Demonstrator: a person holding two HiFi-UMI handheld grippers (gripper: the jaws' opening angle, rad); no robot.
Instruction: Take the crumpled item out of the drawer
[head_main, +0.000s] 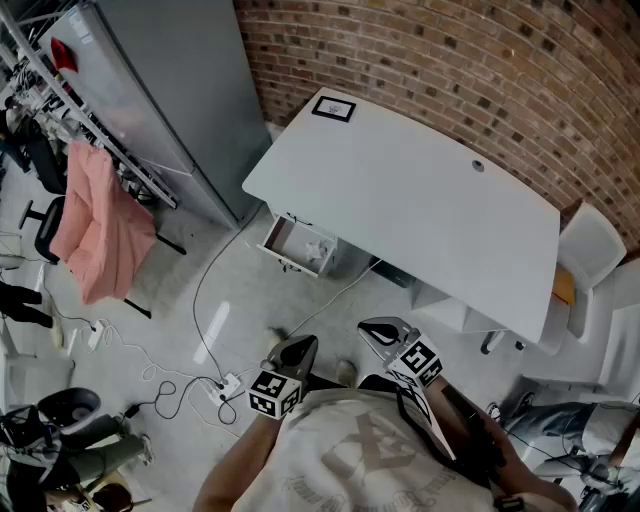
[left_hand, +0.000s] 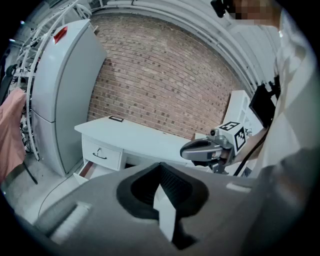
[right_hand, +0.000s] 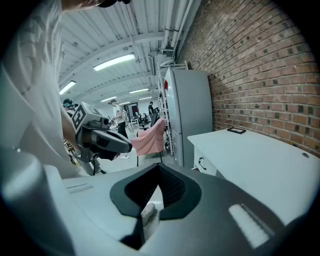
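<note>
The white desk (head_main: 420, 190) stands ahead of me against the brick wall. Its lower drawer (head_main: 284, 243) is pulled open at the left end, and a crumpled white item (head_main: 319, 248) lies inside it. My left gripper (head_main: 296, 352) and right gripper (head_main: 385, 334) hang close to my body, well short of the drawer, both shut with nothing in them. The left gripper view shows its jaws (left_hand: 161, 170) together, the open drawer (left_hand: 86, 170) low at the left and the right gripper (left_hand: 205, 149) beside it. In the right gripper view the jaws (right_hand: 159, 169) meet too.
A tall grey cabinet (head_main: 170, 90) stands left of the desk. A rack holds a pink garment (head_main: 95, 225). Cables and a power strip (head_main: 228, 385) lie on the floor between me and the drawer. A small frame (head_main: 333, 108) sits on the desk; a white chair (head_main: 590, 250) is at the right.
</note>
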